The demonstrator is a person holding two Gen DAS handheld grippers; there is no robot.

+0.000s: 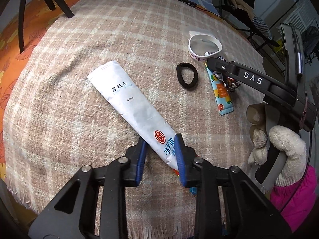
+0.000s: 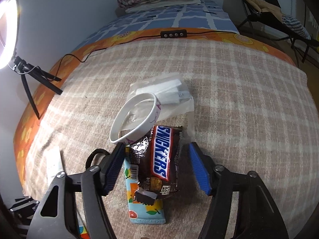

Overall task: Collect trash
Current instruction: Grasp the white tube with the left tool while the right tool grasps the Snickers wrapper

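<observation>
Two hand-held grippers are at work over the checked blanket (image 1: 83, 63) on the bed, both tilted steeply downward. Your left hand-held gripper (image 1: 160, 155) has its blue pads (image 1: 180, 157) closed in on the near end of the one white wet-wipe packet (image 1: 129, 103); the right pad presses its edge and the left pad sits against the other side, so it looks clamped on the packet, which stretches away from the jaws and lies flat on the blanket.

Your right hand-held gripper (image 2: 157, 165) stands with its jaws apart, one either side of the single brown candy-bar wrapper (image 2: 159, 159). The left pad (image 2: 113, 169) is just beside the wrapper's edge, and the right pad is clearly apart from it. Your gloved right hand (image 1: 279, 147), with a pink sleeve (image 1: 295, 199) behind it, grips the handle, reaching in from the right of the left gripper.

Under the wrapper lies one blue sachet (image 2: 145, 209) printed with fruit. Just ahead of the right jaws sits one white wristband (image 2: 135, 119), resting on one clear plastic bag (image 2: 171, 95). One black hair tie (image 1: 187, 76) lies to the left of the right gripper, between the sachet and the wipe packet.
</observation>
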